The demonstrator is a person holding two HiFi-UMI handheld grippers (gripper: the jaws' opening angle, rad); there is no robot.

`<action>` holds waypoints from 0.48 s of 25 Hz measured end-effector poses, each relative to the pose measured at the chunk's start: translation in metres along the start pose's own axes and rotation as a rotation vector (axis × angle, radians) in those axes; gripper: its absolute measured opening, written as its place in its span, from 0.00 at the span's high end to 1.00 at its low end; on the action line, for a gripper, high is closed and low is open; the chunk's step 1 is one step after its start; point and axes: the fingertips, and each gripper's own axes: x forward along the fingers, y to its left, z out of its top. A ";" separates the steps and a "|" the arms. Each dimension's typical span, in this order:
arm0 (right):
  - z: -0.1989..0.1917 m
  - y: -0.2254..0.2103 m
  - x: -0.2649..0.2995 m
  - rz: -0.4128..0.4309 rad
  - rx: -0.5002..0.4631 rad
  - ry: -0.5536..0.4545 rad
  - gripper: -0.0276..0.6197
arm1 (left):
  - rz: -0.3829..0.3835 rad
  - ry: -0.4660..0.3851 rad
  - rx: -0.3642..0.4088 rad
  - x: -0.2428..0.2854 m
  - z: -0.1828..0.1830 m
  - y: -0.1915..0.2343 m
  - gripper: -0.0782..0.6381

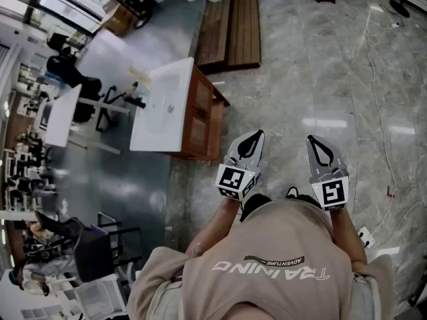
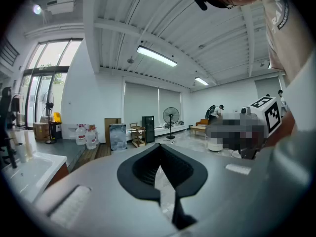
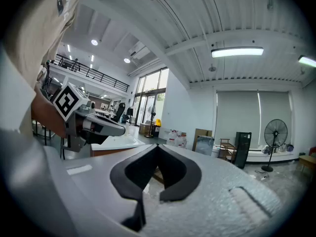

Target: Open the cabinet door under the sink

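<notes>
Holding both jaws clenched on nothing, the left hand-held gripper (image 1: 256,135) and right hand-held gripper (image 1: 313,141) are pointing forward. The cabinet (image 1: 215,122) under the sink (image 1: 163,105) is standing ahead-left of the left one, well apart. Its door (image 1: 197,131) is apparently staying closed; approaching, grasping and pulling are all remaining.

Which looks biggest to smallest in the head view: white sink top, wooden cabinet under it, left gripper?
1. white sink top
2. wooden cabinet, visible part only
3. left gripper

Ranks 2 and 3 look close in picture area. The gripper sits much nearer the camera, so that order is unsure.
</notes>
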 end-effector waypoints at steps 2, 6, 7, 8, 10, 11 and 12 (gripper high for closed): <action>0.005 -0.001 -0.001 0.008 0.021 -0.009 0.95 | 0.007 0.001 -0.007 0.000 0.000 0.001 0.87; -0.002 -0.011 -0.002 -0.010 0.038 -0.002 0.95 | 0.011 0.008 -0.014 0.005 -0.001 0.003 0.87; -0.005 -0.014 -0.001 -0.013 0.043 0.010 0.95 | 0.009 0.015 -0.012 0.007 -0.002 0.004 0.87; -0.009 -0.016 0.001 -0.013 0.047 0.025 0.95 | 0.008 0.024 -0.007 0.010 -0.005 0.006 0.87; -0.013 -0.021 0.004 -0.002 0.058 0.038 0.95 | 0.011 0.049 0.006 0.016 -0.013 0.011 0.87; -0.013 -0.024 0.006 0.001 0.059 0.035 0.95 | 0.015 0.062 0.010 0.019 -0.016 0.015 0.87; -0.015 -0.029 0.006 0.001 0.055 0.033 0.95 | 0.019 0.074 0.011 0.022 -0.019 0.019 0.87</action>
